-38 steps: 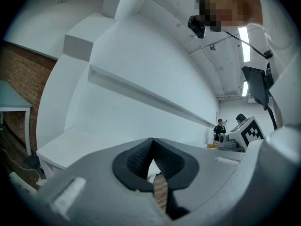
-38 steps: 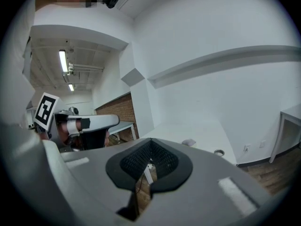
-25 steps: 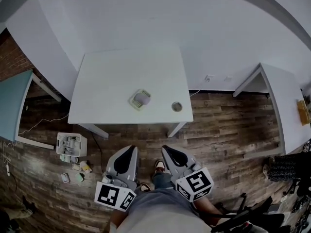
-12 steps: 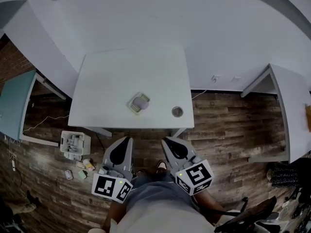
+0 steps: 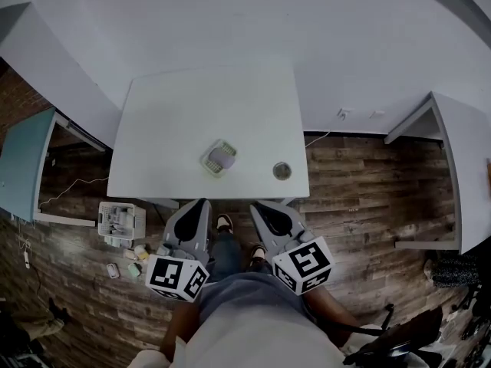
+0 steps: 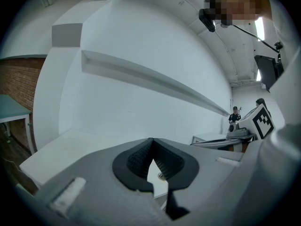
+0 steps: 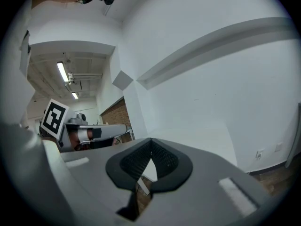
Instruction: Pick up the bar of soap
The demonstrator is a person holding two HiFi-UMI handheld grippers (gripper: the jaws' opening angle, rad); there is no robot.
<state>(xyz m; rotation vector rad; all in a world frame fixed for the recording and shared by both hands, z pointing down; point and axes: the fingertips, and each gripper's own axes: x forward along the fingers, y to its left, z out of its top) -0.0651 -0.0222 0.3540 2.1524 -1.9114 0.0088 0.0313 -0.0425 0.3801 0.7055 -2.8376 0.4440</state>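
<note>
On the white table (image 5: pixel 176 113) in the head view a pale bar of soap (image 5: pixel 222 157) lies in a small ribbed dish (image 5: pixel 212 165) near the front edge. My left gripper (image 5: pixel 200 203) and right gripper (image 5: pixel 257 206) hover side by side just short of that front edge, both shut with nothing between the jaws. In the left gripper view the closed left gripper (image 6: pixel 152 141) points over the table top (image 6: pixel 70 147). The right gripper view has the closed right gripper (image 7: pixel 150 141) with the left one's marker cube (image 7: pixel 54 116) beside it. The soap is hidden in both gripper views.
A small round metal cap (image 5: pixel 281 170) lies on the table right of the dish. On the wood floor at the left stand a white basket (image 5: pixel 119 222) and several small items. A teal table (image 5: pixel 19 159) is at far left, another white table (image 5: pixel 460 167) at right.
Both grippers have moved forward toward the table's front edge; the table, dish and cap now appear closer. The jaws stayed shut.
</note>
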